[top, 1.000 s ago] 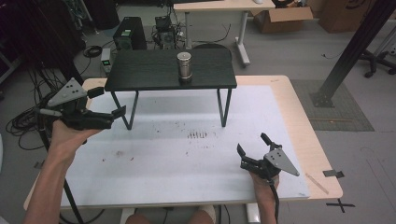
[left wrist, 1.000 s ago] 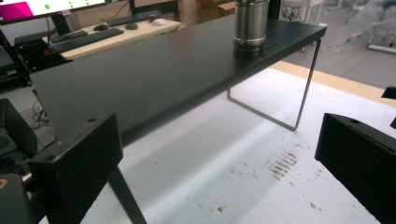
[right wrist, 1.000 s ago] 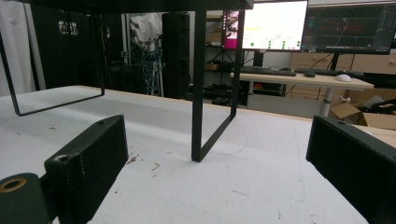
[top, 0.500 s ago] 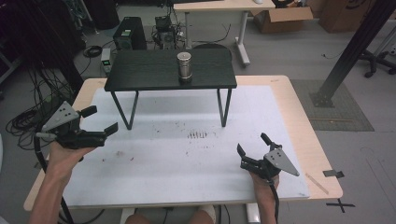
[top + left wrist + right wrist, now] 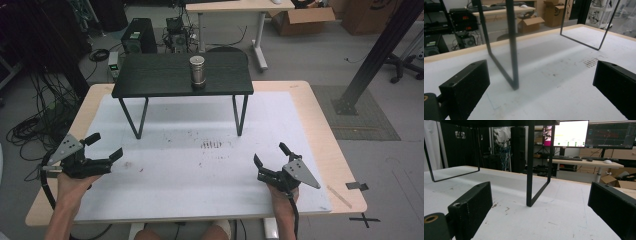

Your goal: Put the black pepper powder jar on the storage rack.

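Two grippers, left gripper (image 5: 105, 147) and right gripper (image 5: 270, 156), are held wide open and empty over the white mat (image 5: 210, 170); the metal can (image 5: 198, 71) on the black stand (image 5: 150, 80) is probably best approached level, jaws straddling it.

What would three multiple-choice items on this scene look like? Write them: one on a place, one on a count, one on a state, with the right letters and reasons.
1. Where does the metal can stand?
A. on the white mat
B. on the small black table
C. on the floor

2. How many cans are on that table?
A. one
B. two
C. three

3. How do the jaws of the left gripper and the right gripper stand?
A. both shut
B. one shut
C. both open

Answers: 1 B, the can sits on the black top; 2 A, a single can stands there; 3 C, each gripper view shows wide-apart jaws holding nothing.
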Motion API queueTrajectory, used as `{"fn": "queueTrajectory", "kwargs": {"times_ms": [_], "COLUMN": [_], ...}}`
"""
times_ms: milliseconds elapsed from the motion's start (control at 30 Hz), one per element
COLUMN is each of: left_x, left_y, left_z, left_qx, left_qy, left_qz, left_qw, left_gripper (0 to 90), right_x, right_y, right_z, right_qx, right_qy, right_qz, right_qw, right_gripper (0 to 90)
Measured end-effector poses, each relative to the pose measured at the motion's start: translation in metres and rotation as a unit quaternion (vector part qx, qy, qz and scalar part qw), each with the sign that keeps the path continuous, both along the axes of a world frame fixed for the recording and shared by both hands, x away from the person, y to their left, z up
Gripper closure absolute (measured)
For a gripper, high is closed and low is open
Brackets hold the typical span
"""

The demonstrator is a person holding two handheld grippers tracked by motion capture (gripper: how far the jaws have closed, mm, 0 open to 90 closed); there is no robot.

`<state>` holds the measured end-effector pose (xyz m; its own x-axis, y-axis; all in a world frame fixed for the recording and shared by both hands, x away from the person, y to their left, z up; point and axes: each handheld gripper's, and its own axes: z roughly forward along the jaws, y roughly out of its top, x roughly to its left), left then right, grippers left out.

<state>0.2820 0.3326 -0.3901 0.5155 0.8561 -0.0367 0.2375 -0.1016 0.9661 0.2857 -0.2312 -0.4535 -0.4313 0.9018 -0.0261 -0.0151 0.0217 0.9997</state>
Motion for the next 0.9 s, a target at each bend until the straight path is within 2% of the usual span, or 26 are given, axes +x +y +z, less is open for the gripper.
{"fn": "queueTrajectory", "kwargs": {"times_ms": [133,400,500,533,633,900], "left_x": [-0.003,-0.008,-0.01,-0.012,-0.012,-0.016], "left_y": [0.005,0.009,0.009,0.009,0.008,0.008], "left_z": [-0.016,-0.035,-0.042,-0.045,-0.048,-0.057], "left_qx": [-0.005,-0.012,-0.015,-0.013,-0.011,-0.029], "left_qy": [-0.007,-0.018,-0.034,-0.046,-0.053,-0.082], "left_qz": [0.009,0.018,0.026,0.028,0.028,0.029], "left_qw": [0.9999,0.9996,0.999,0.9984,0.9981,0.9958], "left_gripper": [1.2,1.9,2.0,2.1,2.1,2.4], "right_x": [0.0,0.0,0.0,0.0,0.0,0.0], "right_y": [0.0,0.0,0.0,0.0,0.0,0.0], "right_z": [0.0,0.0,0.0,0.0,0.0,0.0], "right_qx": [0.0,-0.001,-0.002,-0.002,-0.001,-0.001], "right_qy": [0.0,0.001,0.001,0.001,0.001,0.002], "right_qz": [0.0,0.0,-0.001,-0.001,-0.001,-0.001], "right_qw": [1.0,1.0,1.0,1.0,1.0,1.0], "right_gripper": [5.4,5.4,5.4,5.4,5.4,5.4]}}
